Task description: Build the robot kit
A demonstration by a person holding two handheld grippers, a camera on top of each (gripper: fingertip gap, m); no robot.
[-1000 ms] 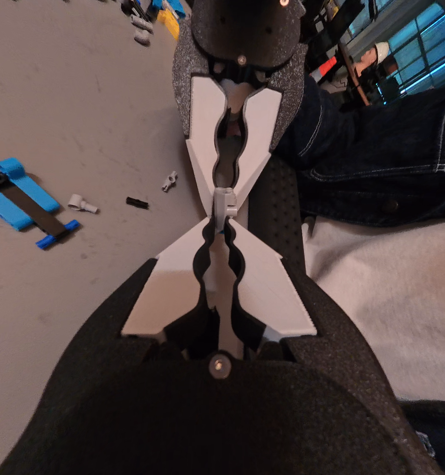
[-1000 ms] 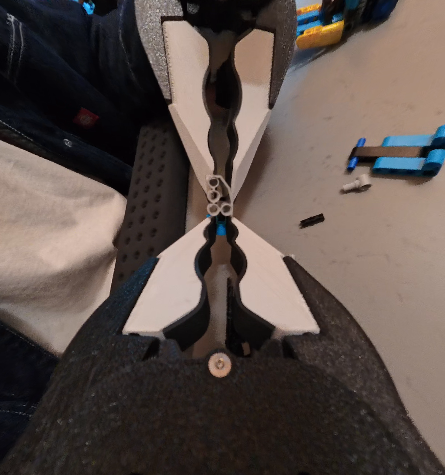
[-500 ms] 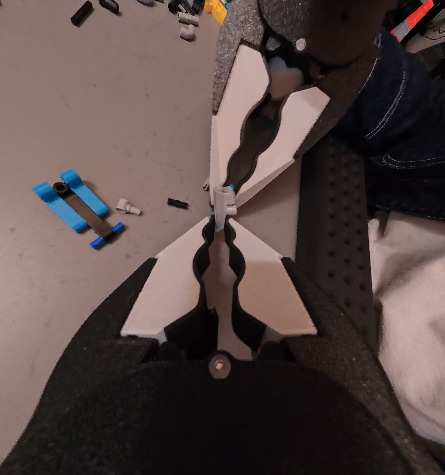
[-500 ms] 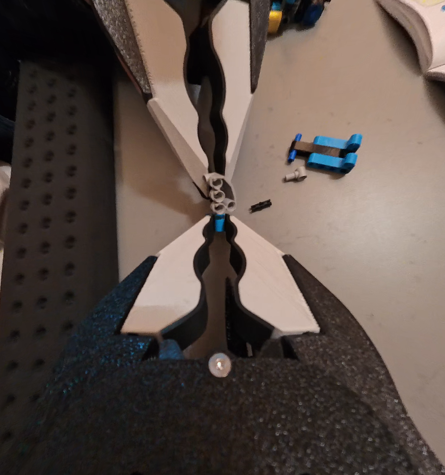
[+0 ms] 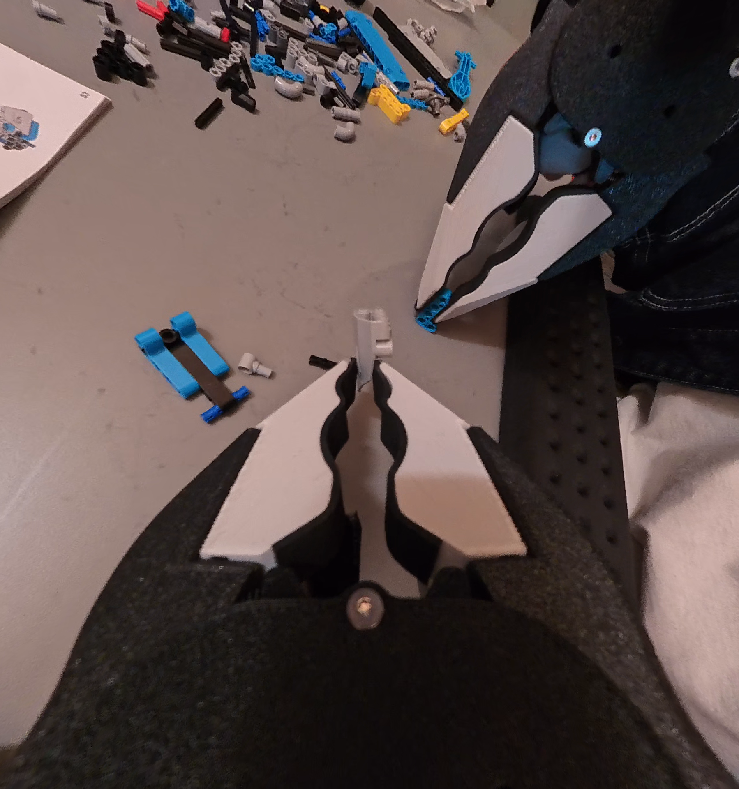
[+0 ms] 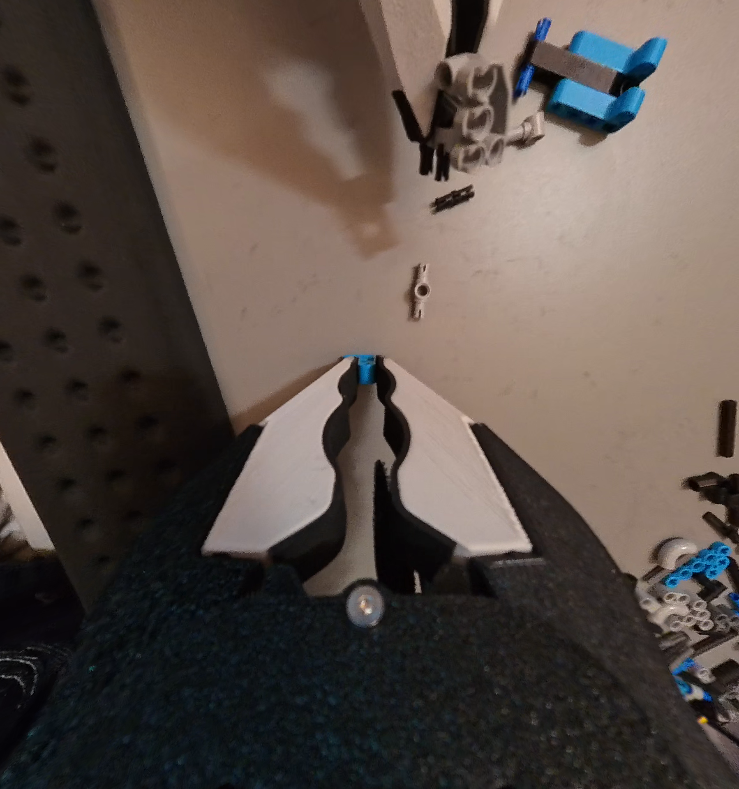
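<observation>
left gripper (image 5: 364, 363): clamped on grey beam piece (image 5: 372, 337)
right gripper (image 6: 364, 363): clamped on small blue piece (image 6: 365, 368)
blue-black assembly (image 5: 188, 358): table, 9 o'clock of left gripper

Dim, warm indoor light falls on the matte grey-beige tabletop (image 5: 188, 222). In the right wrist view a soft-edged shadow (image 6: 316, 141) lies beside the motion-blurred grey holed plastic block (image 6: 479, 115). Wide-angle distortion bends both views' edges.

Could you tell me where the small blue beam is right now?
The small blue beam is pinched at the right gripper tips, just short of the grey connector on the table.
</observation>
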